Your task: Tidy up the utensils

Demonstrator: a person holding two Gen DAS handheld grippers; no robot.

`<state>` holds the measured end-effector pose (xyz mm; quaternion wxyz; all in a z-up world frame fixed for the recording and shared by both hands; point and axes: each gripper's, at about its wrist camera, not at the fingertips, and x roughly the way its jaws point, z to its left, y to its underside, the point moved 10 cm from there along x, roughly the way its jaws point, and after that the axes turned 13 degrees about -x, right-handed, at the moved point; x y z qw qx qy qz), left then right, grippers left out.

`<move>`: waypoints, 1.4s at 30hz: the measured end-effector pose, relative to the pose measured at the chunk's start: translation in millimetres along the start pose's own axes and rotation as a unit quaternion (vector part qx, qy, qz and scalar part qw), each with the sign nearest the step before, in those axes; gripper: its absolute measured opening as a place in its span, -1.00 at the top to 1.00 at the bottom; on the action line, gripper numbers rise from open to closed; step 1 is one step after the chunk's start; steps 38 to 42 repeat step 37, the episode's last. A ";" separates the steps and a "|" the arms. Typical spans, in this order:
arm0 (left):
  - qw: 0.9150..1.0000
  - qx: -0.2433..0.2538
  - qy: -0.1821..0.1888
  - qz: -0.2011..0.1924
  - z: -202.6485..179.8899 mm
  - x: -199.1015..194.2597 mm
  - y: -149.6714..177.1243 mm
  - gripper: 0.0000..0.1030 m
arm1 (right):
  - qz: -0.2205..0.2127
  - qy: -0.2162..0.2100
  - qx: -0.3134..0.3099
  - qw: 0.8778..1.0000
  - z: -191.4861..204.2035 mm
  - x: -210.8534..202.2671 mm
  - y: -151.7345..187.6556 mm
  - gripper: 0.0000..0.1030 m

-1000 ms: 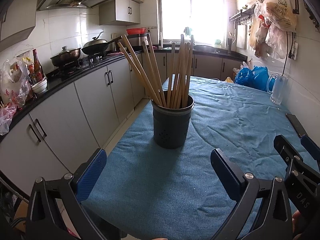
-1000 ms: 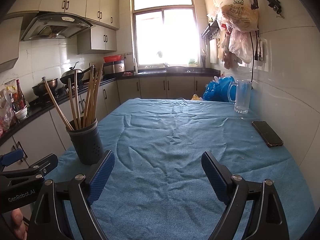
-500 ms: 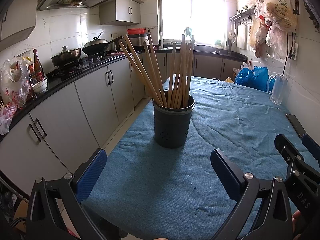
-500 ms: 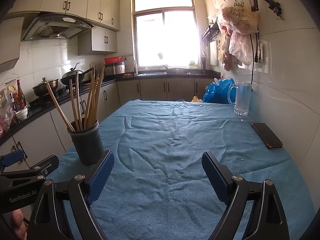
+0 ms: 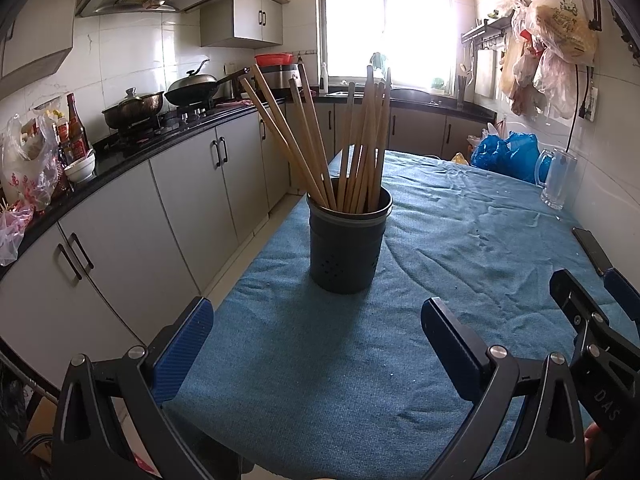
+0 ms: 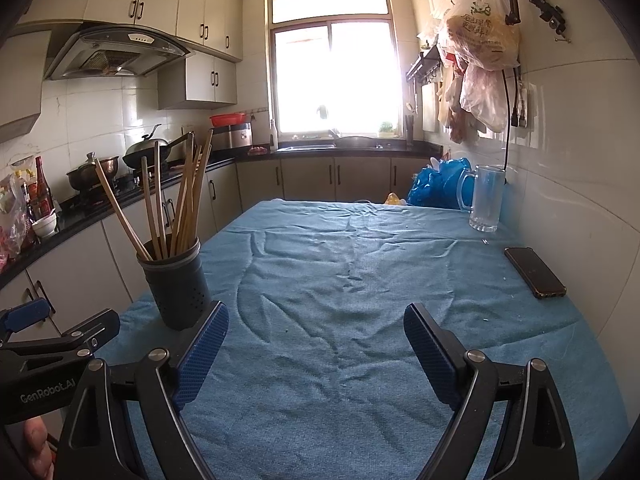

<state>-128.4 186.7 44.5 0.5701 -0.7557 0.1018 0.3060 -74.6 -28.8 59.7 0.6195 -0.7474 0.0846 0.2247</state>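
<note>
A dark grey perforated utensil holder (image 5: 346, 242) stands upright on the blue tablecloth (image 5: 460, 248), filled with several long wooden chopsticks (image 5: 352, 140) that fan out. It also shows at the left of the right wrist view (image 6: 176, 284) with its chopsticks (image 6: 172, 200). My left gripper (image 5: 316, 332) is open and empty, a short way in front of the holder. My right gripper (image 6: 316, 340) is open and empty over the bare cloth (image 6: 360, 280), to the right of the holder. Each gripper shows at the edge of the other's view.
A black phone (image 6: 534, 272) lies near the table's right edge by the wall. A glass mug (image 6: 486, 198) and blue plastic bags (image 6: 438, 184) sit at the far right. The kitchen counter with pots (image 5: 132, 108) runs along the left, past the table's left edge.
Both views have shifted only slightly; the holder looks a little nearer in the left wrist view. Both grippers stay open and empty.
</note>
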 end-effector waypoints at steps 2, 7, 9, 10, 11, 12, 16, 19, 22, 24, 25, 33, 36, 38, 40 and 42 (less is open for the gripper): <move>1.000 -0.001 0.000 0.002 0.9 1.0 1.1 -1.00 | 0.000 0.000 0.000 1.000 0.1 0.0 0.1 -0.79; 1.000 -0.001 0.001 0.005 1.5 1.5 2.0 -1.00 | 0.000 -0.001 0.000 1.000 0.4 0.1 0.1 -0.80; 1.000 -0.001 0.001 0.006 1.4 1.6 2.1 -1.00 | 0.001 -0.001 -0.001 1.000 1.3 0.0 0.4 -0.80; 1.000 -0.001 0.001 0.007 1.4 1.8 2.1 -1.00 | 0.000 -0.001 -0.001 1.000 1.2 0.1 0.4 -0.80; 1.000 -0.001 0.001 0.008 1.9 2.6 1.8 -1.00 | 0.000 -0.001 -0.001 1.000 1.6 0.4 0.6 -0.80; 1.000 -0.001 0.001 0.008 2.4 2.8 1.5 -1.00 | 0.000 -0.001 -0.001 1.000 1.8 0.4 0.5 -0.80; 1.000 -0.004 0.002 0.006 4.3 1.7 -1.4 -1.00 | 0.001 -0.001 -0.002 1.000 2.1 1.7 0.4 -0.80; 1.000 -0.007 0.001 -0.001 7.4 0.1 -7.4 -1.00 | -0.001 0.000 -0.003 1.000 1.9 1.2 0.2 -0.80; 1.000 -0.008 -0.001 -0.008 8.8 -2.2 -13.6 -1.00 | -0.007 0.002 -0.005 1.000 0.1 0.4 -1.2 -0.80; 1.000 -0.007 0.000 -0.009 7.9 -3.0 -16.7 -1.00 | -0.010 0.003 -0.005 1.000 -1.6 -0.5 -1.8 -0.80; 1.000 -0.006 0.001 -0.008 5.9 -3.3 -17.7 -1.00 | -0.011 0.003 -0.005 1.000 -2.8 -0.7 -2.3 -0.80; 0.999 0.032 0.023 -0.014 -35.4 -6.6 -20.4 -1.00 | -0.021 0.015 0.003 1.000 -29.6 -2.1 -6.8 -0.81; 0.998 0.042 0.047 0.006 -58.7 -4.2 -16.2 -1.00 | -0.017 0.023 0.015 0.999 -48.3 0.1 -3.4 -0.83; 0.997 0.042 0.062 0.021 -68.9 -1.8 -13.3 -1.00 | -0.013 0.024 0.021 0.999 -55.6 1.6 -0.7 -0.83; 0.997 0.042 0.062 0.021 -68.9 -1.8 -13.3 -1.00 | -0.013 0.024 0.021 0.999 -55.6 1.6 -0.7 -0.83; 0.997 0.042 0.062 0.021 -68.9 -1.8 -13.3 -1.00 | -0.013 0.024 0.021 0.999 -55.6 1.6 -0.7 -0.83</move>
